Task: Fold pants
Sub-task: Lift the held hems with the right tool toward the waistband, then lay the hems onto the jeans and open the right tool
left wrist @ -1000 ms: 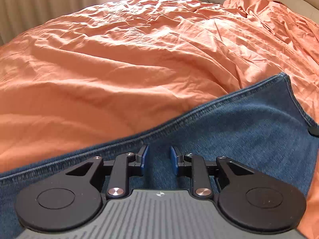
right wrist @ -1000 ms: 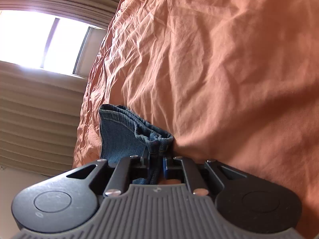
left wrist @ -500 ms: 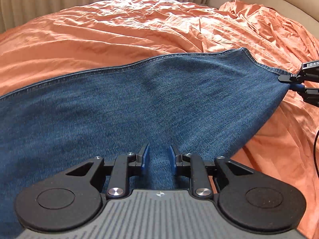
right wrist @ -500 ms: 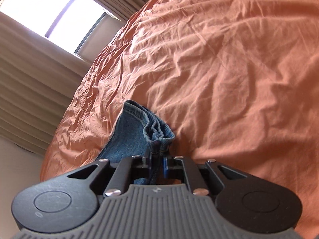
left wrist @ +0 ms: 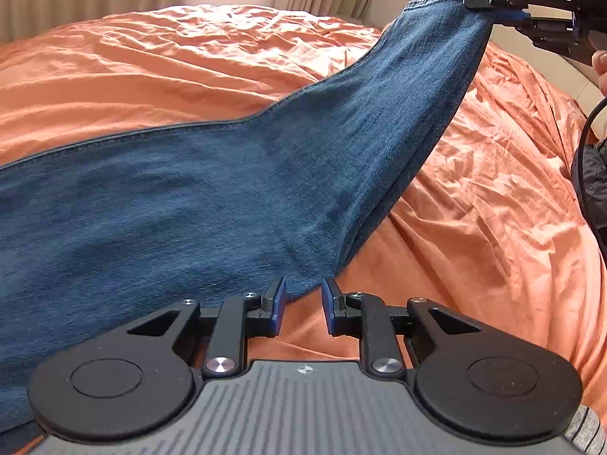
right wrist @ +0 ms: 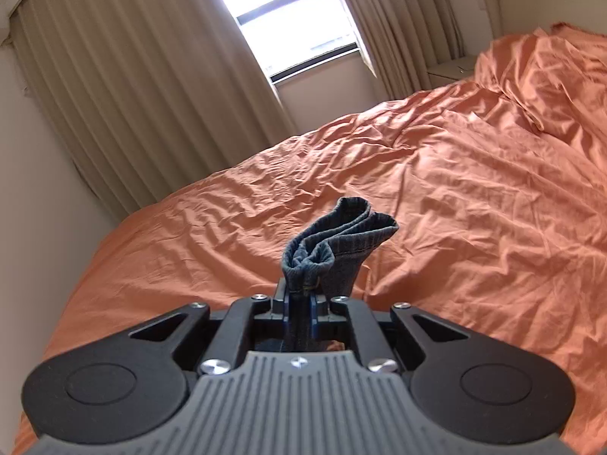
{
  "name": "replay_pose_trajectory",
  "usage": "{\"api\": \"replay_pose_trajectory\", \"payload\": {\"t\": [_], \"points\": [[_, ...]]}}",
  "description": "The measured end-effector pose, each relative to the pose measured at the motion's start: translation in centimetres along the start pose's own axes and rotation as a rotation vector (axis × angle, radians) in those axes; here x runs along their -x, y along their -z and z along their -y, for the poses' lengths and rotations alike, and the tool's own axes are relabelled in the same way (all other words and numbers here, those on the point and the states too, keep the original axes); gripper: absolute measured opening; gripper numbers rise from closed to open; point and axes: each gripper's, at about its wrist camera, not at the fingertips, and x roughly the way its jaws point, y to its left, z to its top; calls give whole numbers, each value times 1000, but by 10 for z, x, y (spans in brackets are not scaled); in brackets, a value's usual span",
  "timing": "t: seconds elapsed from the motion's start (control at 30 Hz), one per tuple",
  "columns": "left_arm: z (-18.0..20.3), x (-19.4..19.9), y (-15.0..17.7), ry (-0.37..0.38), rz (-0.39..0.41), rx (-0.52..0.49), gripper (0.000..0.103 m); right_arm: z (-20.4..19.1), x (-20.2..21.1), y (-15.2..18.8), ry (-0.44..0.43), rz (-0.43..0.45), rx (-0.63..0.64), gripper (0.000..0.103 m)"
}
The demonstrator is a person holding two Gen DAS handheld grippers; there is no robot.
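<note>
- Right gripper (right wrist: pixel 301 303) is clamping the bunched hem of the jeans (left wrist: pixel 227 197), lifting that end above the bed (left wrist: pixel 493 197).
- Left gripper (left wrist: pixel 302 305) is hanging part open, gripping nothing, fold edge just ahead.
- Risk: denim weight dragging the hem free; unpinned fold sliding crooked.

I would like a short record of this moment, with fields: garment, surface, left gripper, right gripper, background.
garment: blue jeans, one end lifted in the air, the rest lying on the bed
surface: bed with wrinkled orange sheet
left gripper: open, fingers apart at the jeans' near edge, gripping nothing
right gripper: shut on the bunched hem of the jeans, holding it above the bed
background: beige curtains and a bright window
</note>
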Motion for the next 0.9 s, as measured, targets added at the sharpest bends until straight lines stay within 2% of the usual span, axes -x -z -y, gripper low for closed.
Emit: {"api": "replay_pose_trajectory", "payload": {"t": [0.13,0.3,0.5,0.63,0.73,0.87,0.9], "points": [[-29,37,-1,-24,59,33,25,-70,-5,5,-32,-6,95,5],[-71,82,3,-96,112,88,25,-140,-29,31,-96,-39,127,5],[-126,121,21,-146,150,186,25,-214,-82,110,-178,-149,149,5],[-153,126,39,-157,139,253,25,-239,-124,187,-193,-302,165,5],[-170,127,51,-140,126,302,26,-246,-154,243,-128,-429,211,6],[-190,131,60,-76,140,367,37,-237,-163,258,-136,-432,182,13],[-194,130,61,-55,147,386,38,-236,-165,257,-159,-445,166,23]]}}
